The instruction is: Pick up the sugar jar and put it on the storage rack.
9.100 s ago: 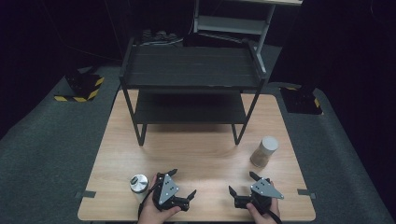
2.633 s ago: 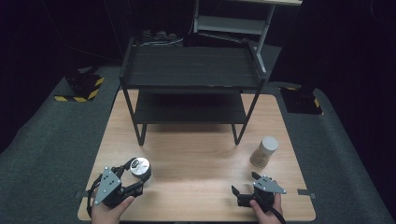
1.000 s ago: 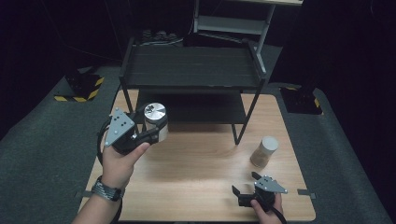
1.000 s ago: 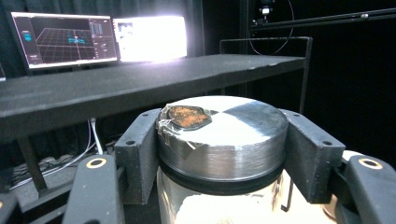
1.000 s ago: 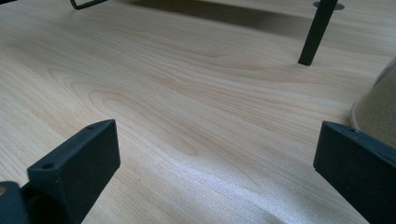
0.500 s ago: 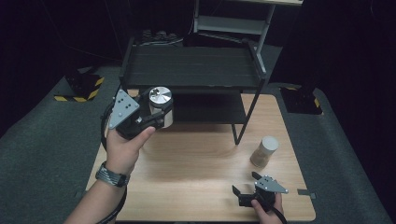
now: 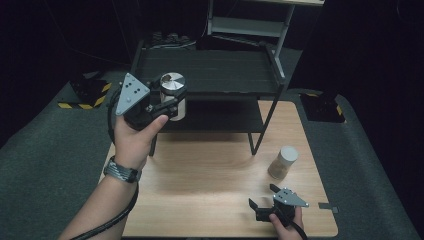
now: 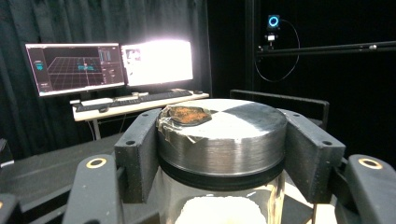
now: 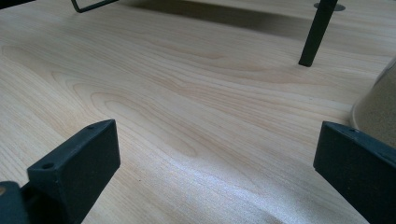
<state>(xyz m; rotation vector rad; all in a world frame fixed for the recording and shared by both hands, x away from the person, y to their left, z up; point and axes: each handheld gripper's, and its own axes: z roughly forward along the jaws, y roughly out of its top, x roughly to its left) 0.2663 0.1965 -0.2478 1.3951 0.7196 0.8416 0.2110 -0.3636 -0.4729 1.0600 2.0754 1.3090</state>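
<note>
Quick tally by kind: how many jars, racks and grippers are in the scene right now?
Glass jars: 2, the metal-lidded jar held up at left and the tan-filled jar on the table.
Black two-tier metal rack: 1.
Black grippers: 2, left gripper, right gripper.
Total: 5.

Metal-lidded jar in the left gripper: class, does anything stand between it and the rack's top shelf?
Nothing visible does. The left gripper holds the metal-lidded jar at the front edge of the top shelf, whose surface looks bare.

The left gripper [image 7: 167, 102] has picked the metal-lidded glass jar [image 7: 172, 95] off the tabletop's [image 7: 210, 175] near left corner and carried it up and forward, level with the black rack's upper shelf [image 7: 215, 70].
</note>
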